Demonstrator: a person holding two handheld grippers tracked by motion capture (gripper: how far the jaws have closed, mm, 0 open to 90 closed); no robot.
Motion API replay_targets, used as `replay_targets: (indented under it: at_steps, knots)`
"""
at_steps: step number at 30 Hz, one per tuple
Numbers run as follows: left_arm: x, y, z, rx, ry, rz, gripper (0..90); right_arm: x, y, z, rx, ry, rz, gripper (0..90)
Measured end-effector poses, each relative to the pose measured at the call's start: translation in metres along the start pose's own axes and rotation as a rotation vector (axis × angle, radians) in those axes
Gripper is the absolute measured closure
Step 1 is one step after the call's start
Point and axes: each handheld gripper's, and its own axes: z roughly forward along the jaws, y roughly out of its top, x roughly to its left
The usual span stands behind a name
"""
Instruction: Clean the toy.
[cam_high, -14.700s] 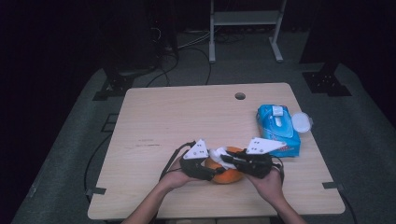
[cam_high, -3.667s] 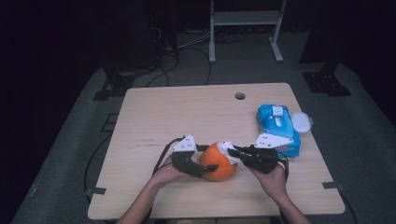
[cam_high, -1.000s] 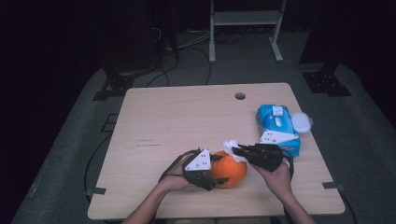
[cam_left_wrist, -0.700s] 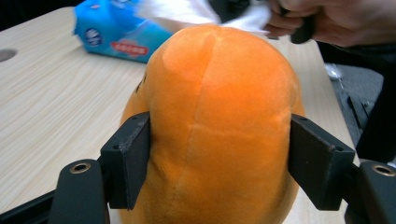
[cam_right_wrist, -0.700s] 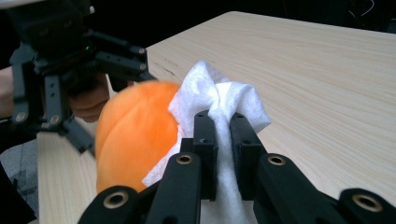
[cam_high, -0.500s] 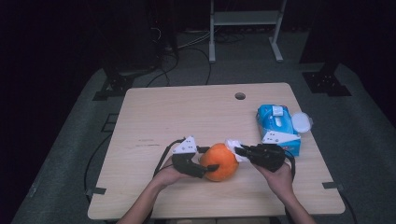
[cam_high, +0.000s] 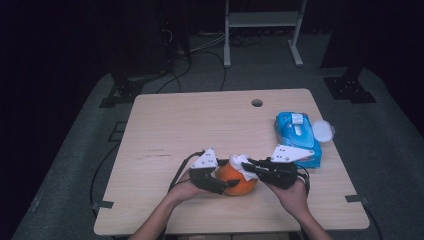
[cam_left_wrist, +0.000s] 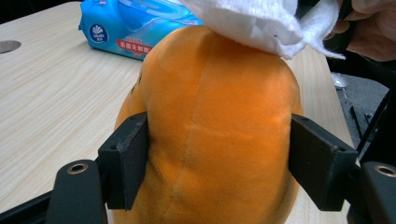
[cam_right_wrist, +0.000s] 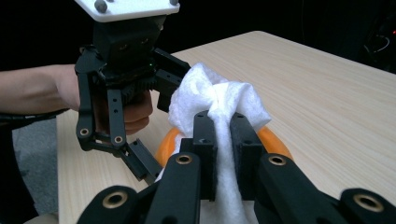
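Between the left claw (cam_left_wrist: 219, 172) jaws bulges a seamed orange plush toy (cam_left_wrist: 210, 121).

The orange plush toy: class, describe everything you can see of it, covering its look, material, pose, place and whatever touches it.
The orange plush toy is rounded, made of soft fuzzy fabric with a stitched seam down its middle. It sits near the table's front edge. The left gripper clamps its sides, its pads pressing into the fabric. A white wipe, pinched in the right gripper, rests on its top. The blue wipes pack lies apart, behind it.
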Motion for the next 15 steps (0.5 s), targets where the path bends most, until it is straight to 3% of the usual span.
replay_targets:
  at_steps: [13,15]
  knots:
    - [0.011,-0.005,-0.008,-0.002,-0.017,-0.037,26.7,-0.024,-0.013,-0.007,0.009,-0.062,0.057,81.7]
    - [0.012,-0.006,-0.009,-0.007,-0.015,-0.046,26.8,-0.025,-0.014,-0.008,0.018,-0.07,0.048,81.6]
